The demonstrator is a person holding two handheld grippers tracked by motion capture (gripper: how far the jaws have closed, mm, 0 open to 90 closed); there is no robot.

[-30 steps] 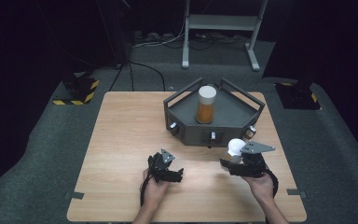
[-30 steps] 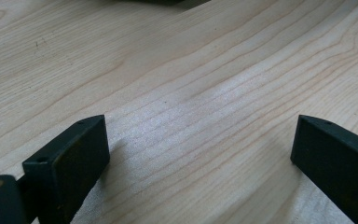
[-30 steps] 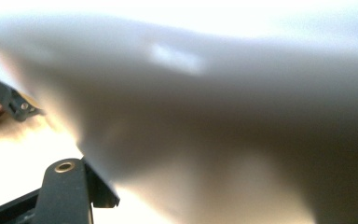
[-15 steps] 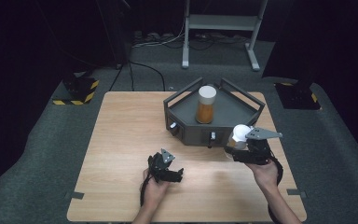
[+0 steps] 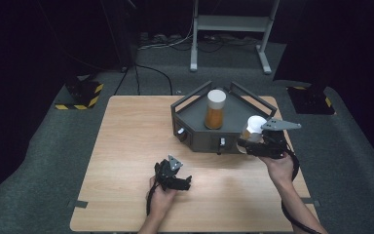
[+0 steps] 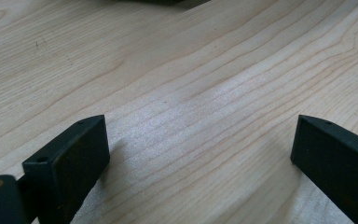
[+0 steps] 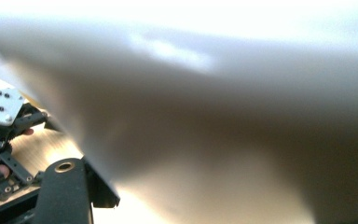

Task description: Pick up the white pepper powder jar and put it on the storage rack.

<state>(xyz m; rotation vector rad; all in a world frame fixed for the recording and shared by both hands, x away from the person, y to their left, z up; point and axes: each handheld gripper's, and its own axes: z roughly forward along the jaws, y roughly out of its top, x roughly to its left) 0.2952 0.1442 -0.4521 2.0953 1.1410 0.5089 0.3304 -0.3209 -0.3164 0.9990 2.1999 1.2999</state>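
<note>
Lifted nearer the grey tray, my right gripper fingers clamp the white-capped jar; left gripper rests with its fingers apart on the counter.

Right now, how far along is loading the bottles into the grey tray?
One white-capped orange bottle stands in the grey tray. The right gripper holds a second bottle at the tray's right edge, not yet set inside. The left gripper rests open on the table.
</note>
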